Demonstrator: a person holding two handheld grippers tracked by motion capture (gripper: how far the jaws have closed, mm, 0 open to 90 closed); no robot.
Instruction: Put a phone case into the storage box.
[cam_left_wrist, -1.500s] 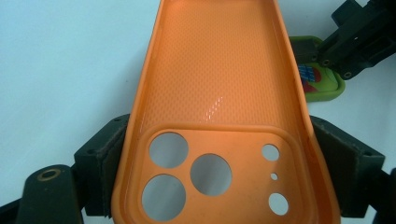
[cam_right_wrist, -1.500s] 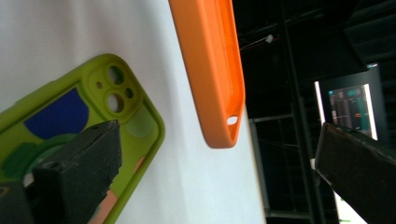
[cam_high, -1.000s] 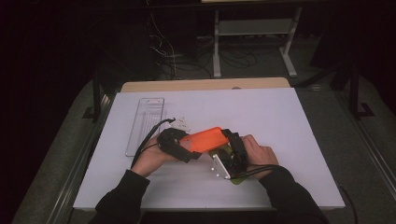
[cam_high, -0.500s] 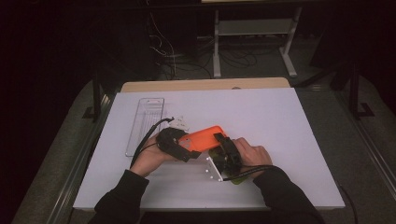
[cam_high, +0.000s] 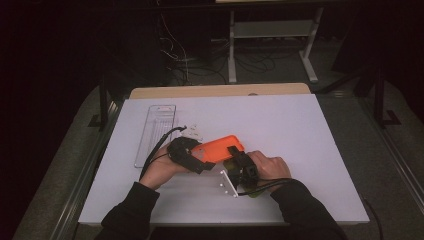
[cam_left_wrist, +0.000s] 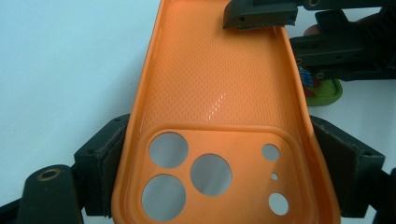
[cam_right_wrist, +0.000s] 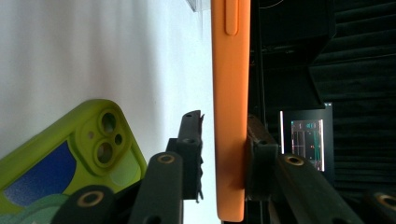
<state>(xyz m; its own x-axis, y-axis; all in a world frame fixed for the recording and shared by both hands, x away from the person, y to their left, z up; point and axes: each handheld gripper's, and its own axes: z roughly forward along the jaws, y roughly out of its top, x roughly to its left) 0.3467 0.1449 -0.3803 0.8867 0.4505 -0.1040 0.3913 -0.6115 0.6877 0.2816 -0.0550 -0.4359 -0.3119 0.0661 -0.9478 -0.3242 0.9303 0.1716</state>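
The orange phone case (cam_high: 218, 148) is held above the white table (cam_high: 310, 145), slightly left of centre and toward the near edge. The left gripper (cam_high: 186, 154) has its fingers clamped fully across the camera-hole end of the case, one pad (cam_left_wrist: 108, 154) on each long side. The right gripper (cam_high: 239, 167) has just been closing its fingers over the opposite end; in the right gripper view one finger (cam_right_wrist: 258, 154) touches the case's edge, while the other stands slightly off with a thin gap.

Judgement: to finish this grip well, close squarely on the rim, not the thin back panel, and keep the left hold steady so the case does not twist.

A green phone case (cam_right_wrist: 70, 154) lies just under the right gripper. A clear tray (cam_high: 156, 132) sits at 10 o'clock from the case, near the left edge. Open room lies from 12 to 3 o'clock.
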